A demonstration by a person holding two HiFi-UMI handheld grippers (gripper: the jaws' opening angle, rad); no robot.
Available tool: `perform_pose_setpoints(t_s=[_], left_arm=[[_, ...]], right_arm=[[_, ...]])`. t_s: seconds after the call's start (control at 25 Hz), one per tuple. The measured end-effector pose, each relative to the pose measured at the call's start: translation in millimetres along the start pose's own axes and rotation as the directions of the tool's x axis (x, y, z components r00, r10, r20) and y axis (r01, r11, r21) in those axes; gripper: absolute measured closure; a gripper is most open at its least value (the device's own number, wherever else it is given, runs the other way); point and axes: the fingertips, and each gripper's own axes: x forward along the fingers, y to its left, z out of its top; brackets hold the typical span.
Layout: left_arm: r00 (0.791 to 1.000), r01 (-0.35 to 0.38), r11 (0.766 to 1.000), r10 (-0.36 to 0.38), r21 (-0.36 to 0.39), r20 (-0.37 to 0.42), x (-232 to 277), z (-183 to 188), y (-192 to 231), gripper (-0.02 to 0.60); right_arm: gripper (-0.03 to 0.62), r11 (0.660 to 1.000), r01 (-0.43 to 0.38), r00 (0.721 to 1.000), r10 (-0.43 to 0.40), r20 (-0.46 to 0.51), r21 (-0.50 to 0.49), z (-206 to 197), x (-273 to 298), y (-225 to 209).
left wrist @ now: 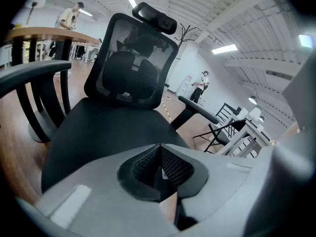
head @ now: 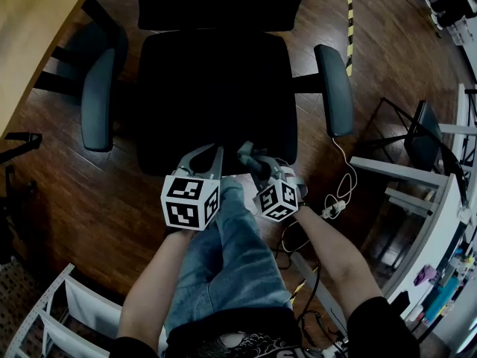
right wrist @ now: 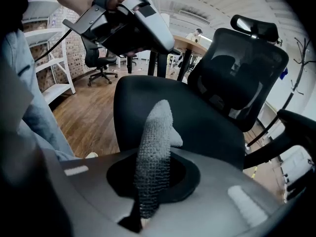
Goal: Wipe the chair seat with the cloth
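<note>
The black office chair's seat (head: pixel 216 95) fills the middle of the head view, and it also shows in the left gripper view (left wrist: pixel 103 132) and the right gripper view (right wrist: pixel 197 117). Both grippers hover at the seat's front edge, side by side. My right gripper (head: pixel 250 155) (right wrist: pixel 155 158) is shut on a grey knitted cloth (right wrist: pixel 158 127), which sticks up out of the jaws above the seat. My left gripper (head: pixel 213 154) (left wrist: pixel 159 153) is shut with nothing between its pads, pointing across the seat toward the mesh backrest (left wrist: pixel 131 63).
Padded armrests (head: pixel 98 99) (head: pixel 335 88) flank the seat. A wooden desk (head: pixel 33 36) is at the top left, a white shelf (head: pixel 59 319) at the lower left. Cables with a plug (head: pixel 335 207) and a black folding stand (head: pixel 425 136) lie to the right. My jeans leg (head: pixel 235 259) is just below the grippers.
</note>
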Motion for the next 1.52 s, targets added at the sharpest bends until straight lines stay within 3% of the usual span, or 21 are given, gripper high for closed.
perform_pose_setpoints(t_s=[0.28,0.48,0.64,0.76,0.92,1.2,1.52], left_arm=[[1.0,0.028,0.999,-0.028,0.04,-0.001,14,15,-7,0.578],[0.999,0.032,0.999,-0.033,0.035,0.025,25,40,-6,0.578],[1.0,0.029,0.999,-0.029,0.02,0.002,35,44,1,0.578],[1.0,0.018,1.0,-0.018,0.001,-0.019,45,49,12,0.578],[1.0,0.004,1.0,-0.004,-0.028,-0.026,64,64,28,0.578],[1.0,0.013,0.998,-0.014,-0.06,-0.008,101,103,38,0.578],[1.0,0.004,0.996,-0.006,-0.091,-0.024,123,116,54,0.578]], right_arm=[[0.582,0.999,0.034,0.997,-0.036,0.067,0.038,27,-7,-43],[0.582,0.985,0.137,0.986,-0.146,0.085,0.107,60,5,-124],[0.582,0.956,0.222,0.97,-0.237,0.057,0.194,82,29,-197],[0.582,0.947,0.26,0.963,-0.267,0.016,0.189,89,47,-239],[0.582,0.945,0.291,0.957,-0.286,-0.057,0.151,82,72,-281],[0.582,0.927,0.324,0.94,-0.293,-0.176,0.187,58,106,-343],[0.582,0.935,0.319,0.924,-0.272,-0.269,0.152,30,124,-375]])
